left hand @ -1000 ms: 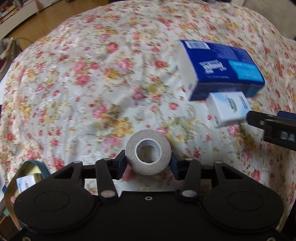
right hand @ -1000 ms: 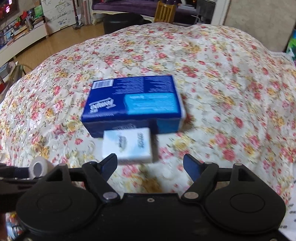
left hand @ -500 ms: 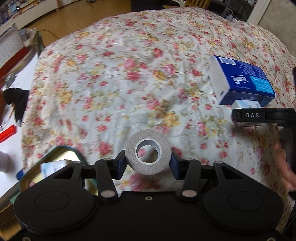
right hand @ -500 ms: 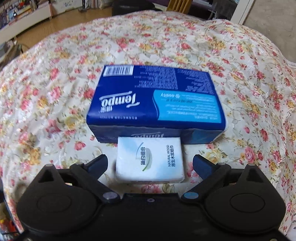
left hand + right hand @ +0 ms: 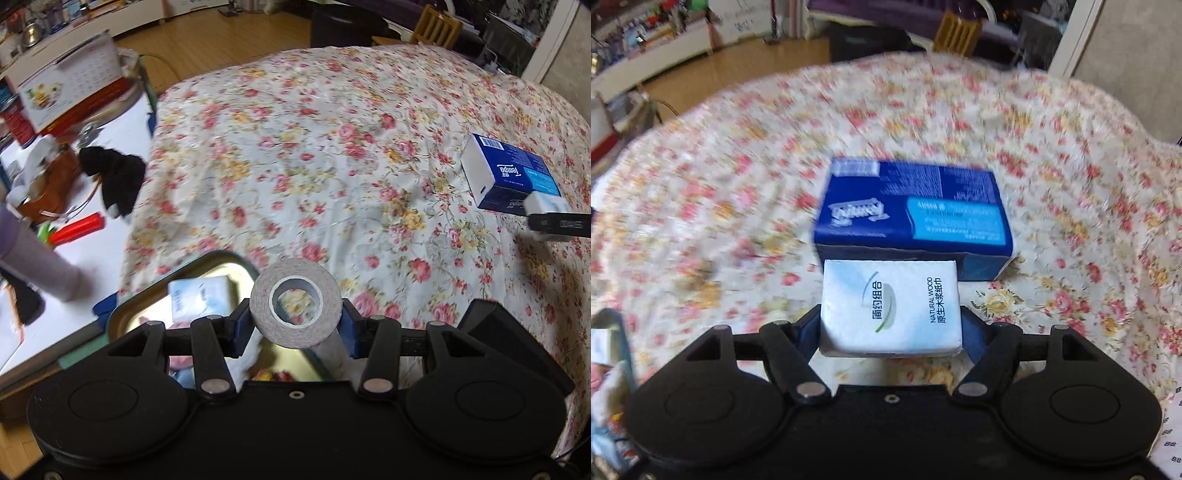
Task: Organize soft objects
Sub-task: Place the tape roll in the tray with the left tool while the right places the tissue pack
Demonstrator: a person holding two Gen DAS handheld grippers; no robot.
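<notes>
My left gripper (image 5: 294, 325) is shut on a grey roll of tape (image 5: 295, 303) and holds it over the right edge of a metal tin (image 5: 147, 302) that holds a white tissue pack (image 5: 201, 297). My right gripper (image 5: 891, 325) is shut on a small white tissue pack (image 5: 890, 308), lifted just in front of a blue Tempo tissue pack (image 5: 912, 218) lying on the floral bedspread (image 5: 738, 184). In the left wrist view the blue pack (image 5: 509, 177) lies at far right with the white pack (image 5: 546, 205) and a right gripper finger (image 5: 559, 223) beside it.
A white side table (image 5: 74, 236) left of the bed carries a desk calendar (image 5: 70, 85), a black cloth (image 5: 114, 177), a red-handled tool (image 5: 75, 229) and a brown container (image 5: 48, 184). The tin edge (image 5: 617, 332) shows at the right wrist view's left.
My right gripper closed on the small white tissue pack and lifted it from the bedspread. My left gripper moved left and back with the tape roll, coming over the tin.
</notes>
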